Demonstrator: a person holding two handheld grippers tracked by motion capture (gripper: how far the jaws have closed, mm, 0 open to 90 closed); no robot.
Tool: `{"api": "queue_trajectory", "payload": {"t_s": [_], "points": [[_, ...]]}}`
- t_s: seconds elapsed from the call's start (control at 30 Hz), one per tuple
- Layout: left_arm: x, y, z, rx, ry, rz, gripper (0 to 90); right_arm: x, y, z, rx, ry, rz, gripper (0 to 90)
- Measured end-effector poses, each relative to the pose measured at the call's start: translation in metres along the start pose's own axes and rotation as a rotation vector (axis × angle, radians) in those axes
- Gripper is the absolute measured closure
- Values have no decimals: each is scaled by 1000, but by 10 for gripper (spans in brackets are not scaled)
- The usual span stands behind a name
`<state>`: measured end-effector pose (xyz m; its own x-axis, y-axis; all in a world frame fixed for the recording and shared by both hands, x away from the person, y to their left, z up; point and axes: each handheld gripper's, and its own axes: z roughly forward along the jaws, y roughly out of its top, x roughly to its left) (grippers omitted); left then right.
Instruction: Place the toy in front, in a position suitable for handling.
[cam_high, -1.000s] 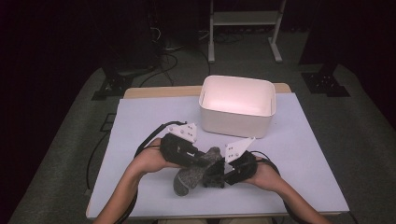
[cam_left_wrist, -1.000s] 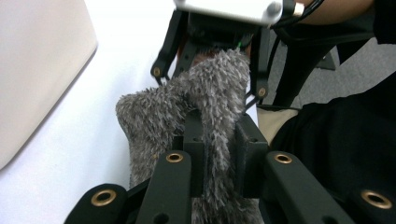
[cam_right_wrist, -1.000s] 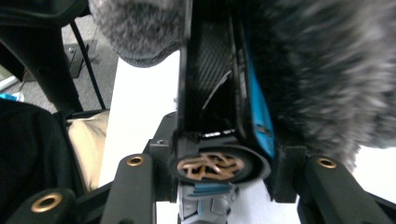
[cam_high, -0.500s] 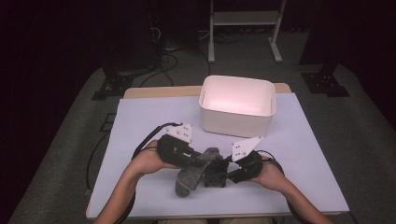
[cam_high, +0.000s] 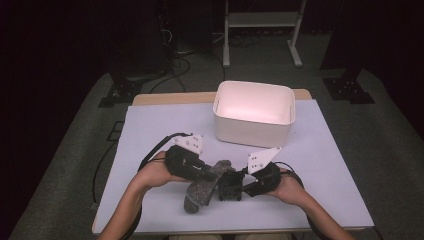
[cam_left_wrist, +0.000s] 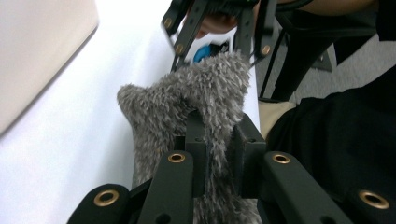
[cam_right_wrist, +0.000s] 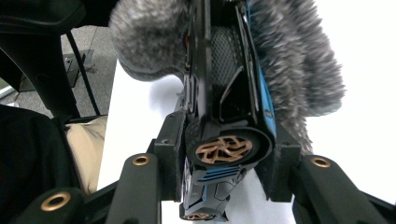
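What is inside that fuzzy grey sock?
A black toy car with copper wheels goes into the fuzzy grey sock. Its back end sticks out; the front is covered by the fabric.

A lab or recording studio: 1 white-covered table (cam_high: 320, 150) sits lit amid dark surroundings on grey carpet (cam_high: 385, 140), with loose cables (cam_high: 175, 60), black stand bases (cam_high: 350, 90) and a metal frame (cam_high: 260, 30) behind.

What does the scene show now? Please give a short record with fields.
surface: white table
held item 1: grey fuzzy sock, pinched by left gripper
held item 2: black toy car with copper wheels, clamped by right gripper
relation: the sock partly covers the car
container: white bin, behind the hands
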<state>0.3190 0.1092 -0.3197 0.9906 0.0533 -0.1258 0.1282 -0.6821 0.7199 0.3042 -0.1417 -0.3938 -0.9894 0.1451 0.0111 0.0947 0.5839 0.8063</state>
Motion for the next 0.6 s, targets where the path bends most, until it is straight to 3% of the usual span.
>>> {"api": "queue_trajectory", "payload": {"t_s": [0.27, 0.33, 0.47, 0.6], "points": [[-9, 46, 12, 54, -16, 93, 793, 4, 2, 4, 10, -2, -18, 561], [-9, 52, 19, 71, -16, 95, 793, 5, 1, 4, 3, -1, -16, 561], [-7, 57, 24, 73, -14, 101, 791, 3, -3, 1, -14, 0, 2, 561], [-6, 53, 19, 70, 6, 100, 785, 2, -6, 0, -30, -7, 7, 562]]}}
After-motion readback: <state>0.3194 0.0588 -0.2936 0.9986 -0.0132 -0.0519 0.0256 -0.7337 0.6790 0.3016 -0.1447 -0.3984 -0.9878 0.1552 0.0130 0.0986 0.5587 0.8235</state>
